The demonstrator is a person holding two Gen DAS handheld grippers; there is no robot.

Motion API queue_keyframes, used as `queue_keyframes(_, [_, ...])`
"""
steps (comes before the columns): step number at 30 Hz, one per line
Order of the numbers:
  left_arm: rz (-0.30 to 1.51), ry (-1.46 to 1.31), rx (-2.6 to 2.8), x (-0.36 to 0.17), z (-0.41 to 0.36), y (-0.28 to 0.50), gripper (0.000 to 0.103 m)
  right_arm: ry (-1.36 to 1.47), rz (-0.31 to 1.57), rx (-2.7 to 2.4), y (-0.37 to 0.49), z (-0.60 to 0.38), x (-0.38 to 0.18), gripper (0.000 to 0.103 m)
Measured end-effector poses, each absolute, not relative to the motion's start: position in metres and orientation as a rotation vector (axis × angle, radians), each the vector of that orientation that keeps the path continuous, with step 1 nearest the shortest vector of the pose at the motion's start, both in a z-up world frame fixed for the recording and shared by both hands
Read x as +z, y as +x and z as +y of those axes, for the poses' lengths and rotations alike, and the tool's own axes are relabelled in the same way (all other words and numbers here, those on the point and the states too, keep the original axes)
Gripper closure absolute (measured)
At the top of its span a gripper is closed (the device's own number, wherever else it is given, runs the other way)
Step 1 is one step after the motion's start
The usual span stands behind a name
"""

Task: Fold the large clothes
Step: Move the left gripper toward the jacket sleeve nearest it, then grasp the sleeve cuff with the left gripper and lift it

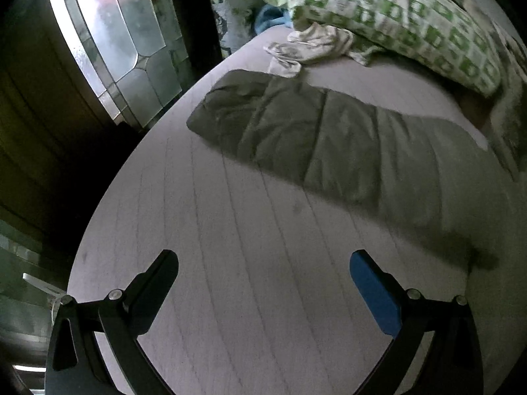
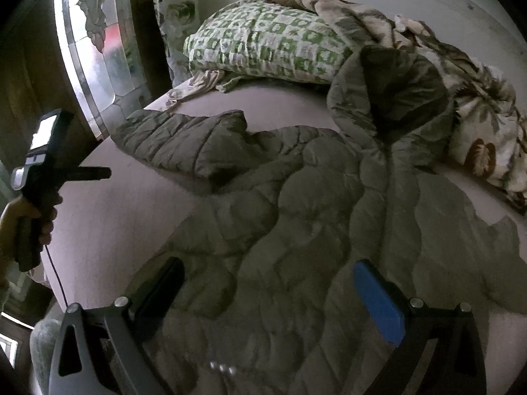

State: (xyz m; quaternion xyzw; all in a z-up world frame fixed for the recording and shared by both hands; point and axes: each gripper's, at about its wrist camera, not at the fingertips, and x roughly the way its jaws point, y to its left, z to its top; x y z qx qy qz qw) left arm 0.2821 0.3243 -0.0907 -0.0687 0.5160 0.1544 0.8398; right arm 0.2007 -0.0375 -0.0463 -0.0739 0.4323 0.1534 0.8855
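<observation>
An olive-green quilted puffer jacket (image 2: 296,217) lies spread on the pale bed sheet (image 2: 108,217), hood (image 2: 398,92) toward the pillows. One sleeve (image 1: 322,144) stretches out to the left across the sheet; it also shows in the right wrist view (image 2: 184,141). My left gripper (image 1: 263,263) is open and empty above bare sheet, short of the sleeve. It shows in the right wrist view (image 2: 95,173) at the bed's left edge, held by a hand. My right gripper (image 2: 268,273) is open over the jacket's body, holding nothing.
A green-and-white patterned pillow (image 1: 388,13) lies at the head of the bed, with a small crumpled white cloth (image 1: 306,49) next to it. A floral blanket (image 2: 467,112) is heaped at the right. A leaded glass window (image 1: 108,42) and dark wood stand beyond the bed's left edge.
</observation>
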Motion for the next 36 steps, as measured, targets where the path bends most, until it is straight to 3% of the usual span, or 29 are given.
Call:
queue_keyframes(20, [1.122,-0.195,0.483,-0.105,0.398,0.375,0.0,-0.209,0.921,0.298,0.262,-0.016,-0.069,0.0])
queue_keyframes(30, [1.155,-0.176,0.418,-0.127,0.41,0.402,0.001,-0.186,0.985,0.148,0.349,-0.028,-0.094,0.0])
queue_keyframes(36, [1.176,-0.231,0.334,-0.133,0.41,0.408,0.012,-0.185,0.988,0.212,0.351,-0.007,-0.102,0.0])
